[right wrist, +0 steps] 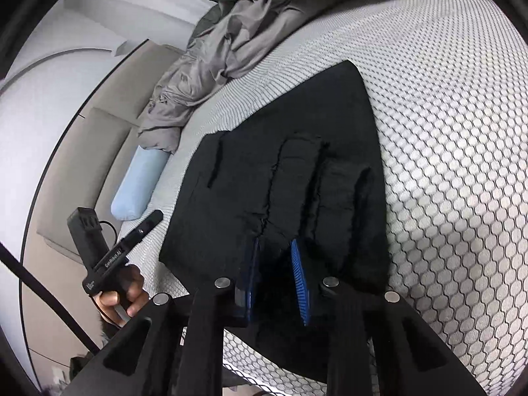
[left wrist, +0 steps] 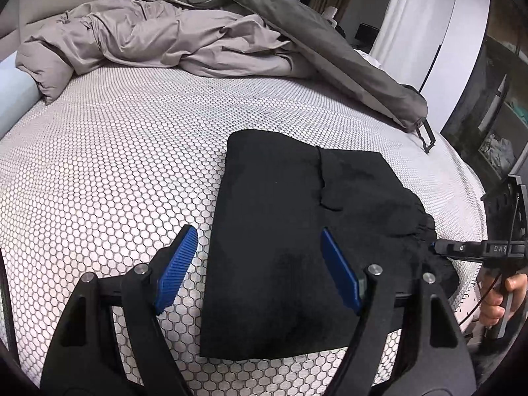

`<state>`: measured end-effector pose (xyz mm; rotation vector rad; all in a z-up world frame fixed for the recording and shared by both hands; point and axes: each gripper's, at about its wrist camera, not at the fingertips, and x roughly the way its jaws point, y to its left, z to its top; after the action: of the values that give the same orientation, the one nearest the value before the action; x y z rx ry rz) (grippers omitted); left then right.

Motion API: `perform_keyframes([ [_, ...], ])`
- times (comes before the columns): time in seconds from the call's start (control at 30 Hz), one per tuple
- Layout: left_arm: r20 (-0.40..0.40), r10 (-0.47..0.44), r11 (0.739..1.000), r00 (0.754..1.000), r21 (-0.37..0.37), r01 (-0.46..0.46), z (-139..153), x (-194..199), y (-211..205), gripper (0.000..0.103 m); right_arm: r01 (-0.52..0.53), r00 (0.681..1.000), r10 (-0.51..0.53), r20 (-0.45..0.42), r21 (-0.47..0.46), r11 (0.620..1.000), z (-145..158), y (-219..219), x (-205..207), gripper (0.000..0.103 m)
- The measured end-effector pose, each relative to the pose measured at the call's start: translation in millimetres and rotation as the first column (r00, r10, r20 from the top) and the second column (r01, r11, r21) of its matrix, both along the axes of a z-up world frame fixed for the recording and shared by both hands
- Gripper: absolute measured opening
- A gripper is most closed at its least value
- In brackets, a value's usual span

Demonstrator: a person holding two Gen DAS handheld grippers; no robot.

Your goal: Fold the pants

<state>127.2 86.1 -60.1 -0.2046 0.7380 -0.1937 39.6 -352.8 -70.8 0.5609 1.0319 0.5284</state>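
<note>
Two grippers work one dark garment on the big honeycomb-patterned mattress [left wrist: 115,171]. Landmark = the black pants [left wrist: 280,231]: they lie folded into a compact rectangle on the mattress near its front edge, waistband end toward the person's right. Beyond the pants, well apart, sits the rumpled grey duvet [left wrist: 158,39]; a pale blue pillow [right wrist: 138,184] lies off past their left side at the mattress edge. Left gripper [left wrist: 257,270] hovers at the pants' near-left corner, jaws spread wide, one blue pad over bare mattress, other over cloth, nothing held. Right gripper [right wrist: 277,283] sits on the waistband end, jaws narrow w/ a bunch of black fabric btwn the pads; looks clamped on it. Judgement: fold is mostly done, prob one last fold or tidy left. To do it well: keep right grip firm on all layers, bring left down to pin or pinch the near corner, lift both evenly so layers don't slide, line up edges before letting go. Room: plenty of bare mattress left of and beyond the pants; near edge is tight, so work away from it.
</note>
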Motion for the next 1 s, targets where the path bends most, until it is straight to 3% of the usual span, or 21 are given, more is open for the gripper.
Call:
perform_keyframes([
  [0.17, -0.001, -0.015, 1.000, 1.000, 0.022, 0.015, 2.8, -11.1, -16.6, 0.074, -0.013, 0.999, 0.015, -0.031, 0.081, 0.997, -1.9, -3.6, -2.3, 0.034],
  [0.27, 0.001, -0.032, 0.998, 0.999, 0.048, 0.032, 3.5, -12.5, -26.0, 0.074, -0.011, 0.999, 0.015, -0.042, 0.089, 0.996, -5.6, -1.0, 4.1, 0.035],
  [0.37, -0.006, -0.041, 0.998, 0.999, 0.052, 0.041, 2.7, -12.1, -33.5, 0.074, 0.005, 1.000, -0.004, -0.003, 0.167, 0.986, 0.3, 2.4, 12.1, 0.034],
  [0.47, -0.016, -0.049, 0.997, 0.999, 0.056, 0.050, 0.0, -10.4, -37.2, 0.074, -0.020, 0.999, 0.017, 0.030, 0.091, 0.996, 5.0, 13.5, 14.6, 0.032],
  [0.67, -0.023, -0.047, 0.997, 0.999, 0.065, 0.049, -3.3, -10.0, -39.4, 0.074, -0.017, 0.999, 0.016, 0.034, 0.035, 0.999, 1.5, 18.5, 10.2, 0.007],
  [0.87, -0.014, -0.031, 0.998, 0.999, 0.053, 0.032, 0.9, -13.8, -34.5, 0.074, -0.023, 0.989, 0.024, 0.147, -0.008, 1.000, 40.1, 13.9, -23.6, 0.005],
  [1.0, -0.026, -0.024, 0.998, 0.999, 0.054, 0.025, 0.3, -14.8, -31.9, 0.074, 0.010, 0.995, 0.003, 0.097, -0.131, 0.991, 30.4, 8.6, -35.4, 0.006],
])
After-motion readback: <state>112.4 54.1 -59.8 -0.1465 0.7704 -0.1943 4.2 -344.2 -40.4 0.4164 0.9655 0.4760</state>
